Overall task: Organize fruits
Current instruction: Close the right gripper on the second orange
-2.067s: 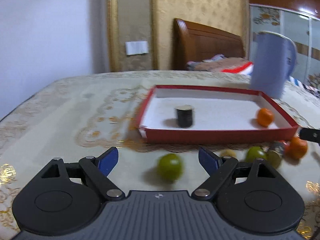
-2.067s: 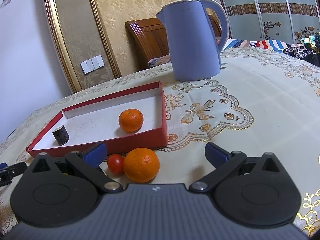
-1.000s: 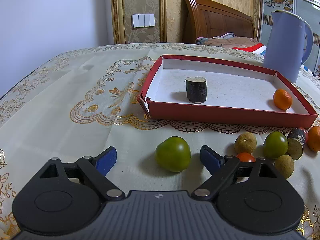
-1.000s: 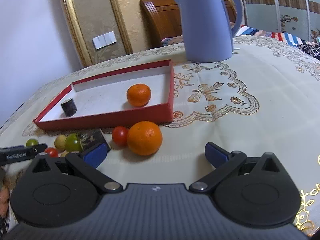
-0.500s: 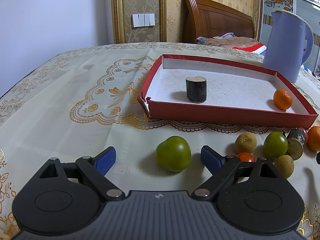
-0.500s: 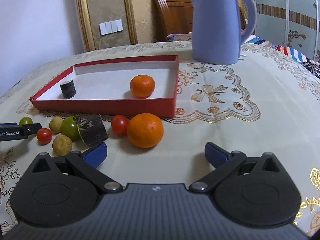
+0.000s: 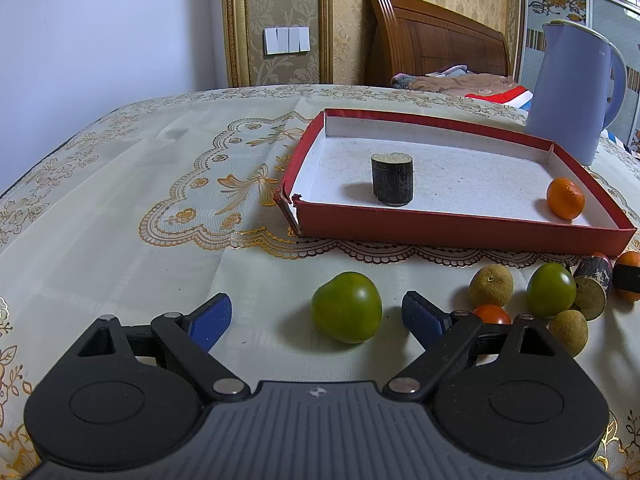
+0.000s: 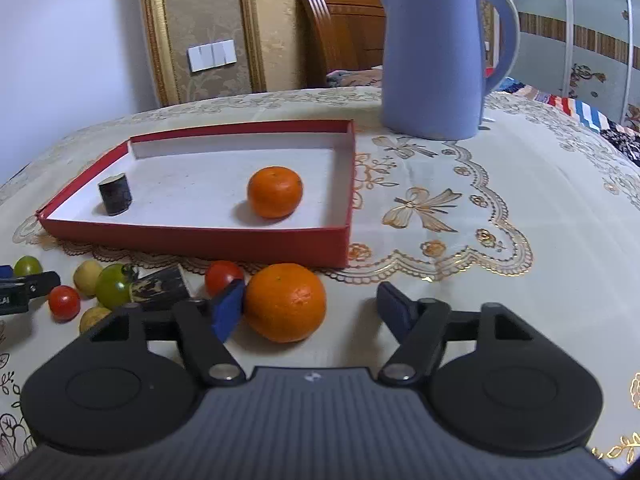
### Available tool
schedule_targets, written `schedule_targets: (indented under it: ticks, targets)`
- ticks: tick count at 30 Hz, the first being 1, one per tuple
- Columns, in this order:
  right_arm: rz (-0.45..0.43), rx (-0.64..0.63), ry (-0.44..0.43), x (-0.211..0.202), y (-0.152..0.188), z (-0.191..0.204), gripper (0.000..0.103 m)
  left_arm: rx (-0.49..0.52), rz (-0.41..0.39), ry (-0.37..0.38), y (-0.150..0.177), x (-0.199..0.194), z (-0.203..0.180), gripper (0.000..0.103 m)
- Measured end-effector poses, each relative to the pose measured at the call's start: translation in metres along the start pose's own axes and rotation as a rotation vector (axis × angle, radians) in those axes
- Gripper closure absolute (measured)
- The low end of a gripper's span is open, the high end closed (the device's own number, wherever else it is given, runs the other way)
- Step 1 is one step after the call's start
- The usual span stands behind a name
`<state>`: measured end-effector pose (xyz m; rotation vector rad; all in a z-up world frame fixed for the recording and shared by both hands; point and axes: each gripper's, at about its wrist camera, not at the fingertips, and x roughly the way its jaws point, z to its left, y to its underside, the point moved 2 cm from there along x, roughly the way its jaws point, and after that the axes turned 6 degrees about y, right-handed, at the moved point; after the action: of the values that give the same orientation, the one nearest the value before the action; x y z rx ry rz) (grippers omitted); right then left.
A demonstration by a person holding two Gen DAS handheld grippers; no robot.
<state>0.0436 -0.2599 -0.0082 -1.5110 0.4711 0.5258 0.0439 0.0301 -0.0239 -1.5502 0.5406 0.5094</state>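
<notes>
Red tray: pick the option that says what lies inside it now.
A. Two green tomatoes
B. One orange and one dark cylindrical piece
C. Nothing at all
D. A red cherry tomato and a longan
B: inside the red tray only an orange and a dark cylindrical piece show; the green tomatoes and the other small fruits lie on the tablecloth in front of it.
</notes>
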Motion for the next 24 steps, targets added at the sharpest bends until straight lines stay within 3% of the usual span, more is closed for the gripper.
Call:
schedule_targets:
  ticks: [2, 24]
  targets:
    - [-0.003, -0.016, -0.021, -0.001, 0.001, 0.003, 0.064, 0.0, 0.0, 0.0, 0.0, 0.0, 0.0, 0.01]
    - [-0.021, 0.047, -0.02, -0.002, 0.003, -0.005, 0.064, -0.011, -0.04, 0.01, 0.001, -0.007, 0.002, 0.011]
